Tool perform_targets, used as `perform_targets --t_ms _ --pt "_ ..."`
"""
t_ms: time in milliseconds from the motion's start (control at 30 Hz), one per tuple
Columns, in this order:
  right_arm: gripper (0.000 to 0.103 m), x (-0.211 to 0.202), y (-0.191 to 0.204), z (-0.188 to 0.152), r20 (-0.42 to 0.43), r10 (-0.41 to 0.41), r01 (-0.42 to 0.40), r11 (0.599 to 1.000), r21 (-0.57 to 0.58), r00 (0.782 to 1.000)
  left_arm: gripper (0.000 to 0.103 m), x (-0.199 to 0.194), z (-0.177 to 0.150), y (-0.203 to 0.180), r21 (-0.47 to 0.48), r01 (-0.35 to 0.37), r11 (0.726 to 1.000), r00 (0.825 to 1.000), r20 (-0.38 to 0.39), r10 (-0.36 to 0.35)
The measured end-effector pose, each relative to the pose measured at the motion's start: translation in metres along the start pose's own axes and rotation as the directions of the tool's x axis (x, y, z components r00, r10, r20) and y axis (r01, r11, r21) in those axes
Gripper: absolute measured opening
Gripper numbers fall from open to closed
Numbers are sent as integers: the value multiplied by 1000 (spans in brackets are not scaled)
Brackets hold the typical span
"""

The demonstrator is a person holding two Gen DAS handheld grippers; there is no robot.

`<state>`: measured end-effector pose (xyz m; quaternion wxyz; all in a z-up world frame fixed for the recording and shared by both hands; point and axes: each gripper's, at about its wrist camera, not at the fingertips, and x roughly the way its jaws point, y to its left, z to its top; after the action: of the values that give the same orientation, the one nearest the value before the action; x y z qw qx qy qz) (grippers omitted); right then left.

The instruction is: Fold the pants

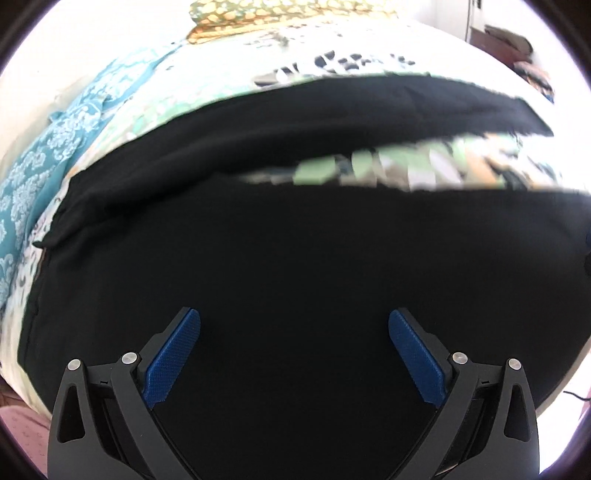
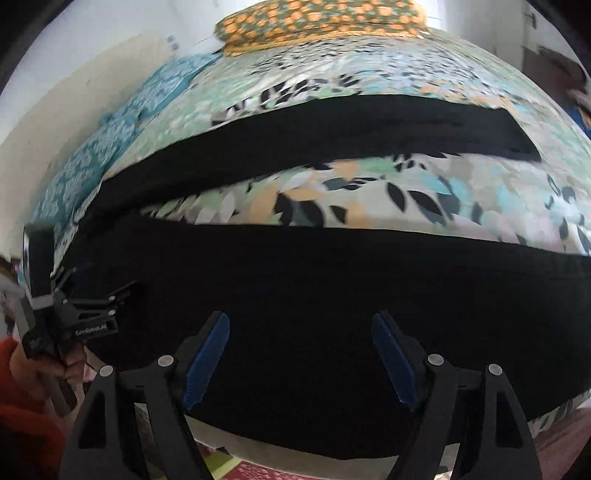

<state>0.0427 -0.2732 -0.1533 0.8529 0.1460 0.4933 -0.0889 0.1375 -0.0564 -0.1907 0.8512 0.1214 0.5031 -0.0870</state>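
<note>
- Left gripper (image 1: pixel 294 325): jaws spread wide, empty, above black pants (image 1: pixel 258 258).
- Right gripper (image 2: pixel 300 328): jaws spread, empty; leaf-print bedsheet (image 2: pixel 369 195) ahead.

The left tool (image 1: pixel 294 328) hangs over the black pants (image 1: pixel 295 258), its two blue-padded fingers (image 1: pixel 173 354) spread wide apart with only dark cloth showing between them. The pants lie flat on a bed (image 1: pixel 221 77) with a leaf-print cover, the two legs running off to the right with a strip of cover between them. A teal patterned cloth (image 1: pixel 44 155) lies at the left, an orange-dotted pillow (image 1: pixel 273 14) at the far end
</note>
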Motion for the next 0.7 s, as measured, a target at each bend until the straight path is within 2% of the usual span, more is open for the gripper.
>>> perform_targets --t_ms 67,167,333,700 --pt "79 13 14 -1 -24 -30 28 996 -81 999 103 1 -5 12 -54 50 997 999 15 -49" --pt "82 27 25 -11 -42 -90 83 988 -132 995 103 2 -6 17 -81 75 994 997 11 -75" --pt "103 36 33 -18 -35 -120 112 980 -166 992 103 7 -4 12 -91 70 993 997 -4 -71" --pt "103 37 28 -24 9 -88 88 985 -148 996 103 17 4 12 -76 77 994 996 -42 -81"
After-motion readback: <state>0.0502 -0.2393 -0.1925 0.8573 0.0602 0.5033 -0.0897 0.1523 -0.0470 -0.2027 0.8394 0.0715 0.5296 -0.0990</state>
